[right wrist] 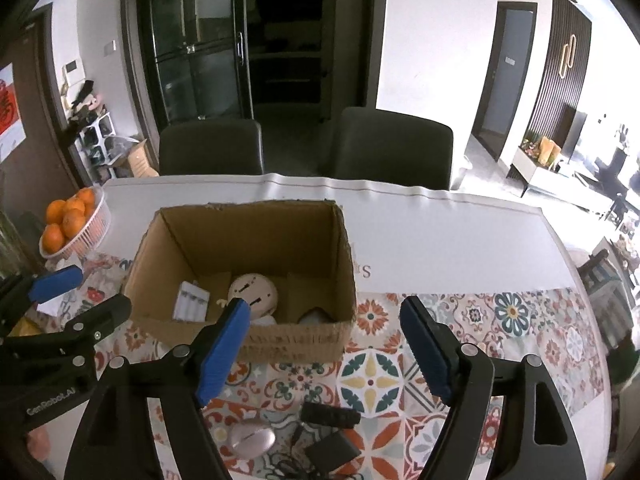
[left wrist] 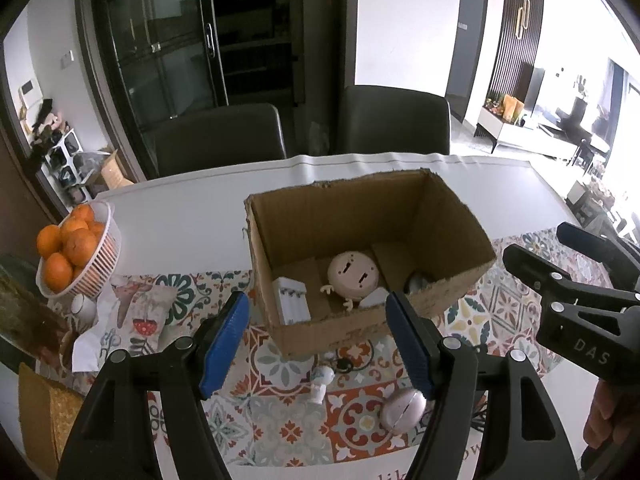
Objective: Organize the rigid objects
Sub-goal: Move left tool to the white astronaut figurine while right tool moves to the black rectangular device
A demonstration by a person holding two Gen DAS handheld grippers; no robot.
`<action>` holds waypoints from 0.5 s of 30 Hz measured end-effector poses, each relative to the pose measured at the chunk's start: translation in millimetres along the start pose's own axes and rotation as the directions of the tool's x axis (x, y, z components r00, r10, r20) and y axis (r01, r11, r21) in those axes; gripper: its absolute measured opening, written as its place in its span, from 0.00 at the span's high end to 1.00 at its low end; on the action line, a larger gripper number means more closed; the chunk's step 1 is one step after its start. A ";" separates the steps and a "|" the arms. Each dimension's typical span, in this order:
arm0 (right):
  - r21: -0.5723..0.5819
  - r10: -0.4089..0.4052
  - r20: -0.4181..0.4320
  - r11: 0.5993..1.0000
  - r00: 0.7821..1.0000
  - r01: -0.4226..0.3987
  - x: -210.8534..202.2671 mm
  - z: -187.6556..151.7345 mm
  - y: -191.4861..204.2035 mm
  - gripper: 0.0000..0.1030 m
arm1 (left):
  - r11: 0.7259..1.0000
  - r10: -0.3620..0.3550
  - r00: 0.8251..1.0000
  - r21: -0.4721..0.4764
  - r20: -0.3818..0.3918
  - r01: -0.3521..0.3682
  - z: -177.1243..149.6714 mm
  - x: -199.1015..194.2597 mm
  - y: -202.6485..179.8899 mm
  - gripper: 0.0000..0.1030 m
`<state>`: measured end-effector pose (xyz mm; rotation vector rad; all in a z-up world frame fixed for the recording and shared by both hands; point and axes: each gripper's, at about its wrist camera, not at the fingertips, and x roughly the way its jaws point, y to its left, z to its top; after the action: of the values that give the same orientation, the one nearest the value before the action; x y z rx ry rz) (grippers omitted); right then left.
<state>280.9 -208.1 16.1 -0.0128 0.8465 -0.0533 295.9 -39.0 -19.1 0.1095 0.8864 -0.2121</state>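
- Computer mouse (left wrist: 402, 407) lies on the table (left wrist: 180, 208) before the cardboard box (left wrist: 452, 300); smooth, rigid, light, likely slippery.
- Grip its flanks.
- Left gripper (left wrist: 316, 344) and right gripper (right wrist: 324, 348): jaws wide, empty.

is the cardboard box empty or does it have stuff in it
Not empty: the cardboard box holds a round beige toy and a white ribbed case.
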 end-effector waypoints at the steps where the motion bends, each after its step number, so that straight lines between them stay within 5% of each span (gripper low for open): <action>1: -0.003 -0.002 -0.001 1.000 1.000 0.002 -0.3 -2.5 0.3 0.24 | 1.000 -0.003 1.000 -0.002 -0.003 0.003 -2.7 0.1 -0.5 0.32; 15: 0.031 0.003 -0.061 1.000 0.998 -0.001 8.2 -48.5 -1.8 0.23 | 0.999 -0.029 0.997 -0.031 -0.064 0.028 -47.3 12.3 -4.9 0.32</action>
<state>249.9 -209.8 -22.1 0.0183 0.9068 -0.0654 266.5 -36.8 -58.5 0.0758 0.9559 -0.2226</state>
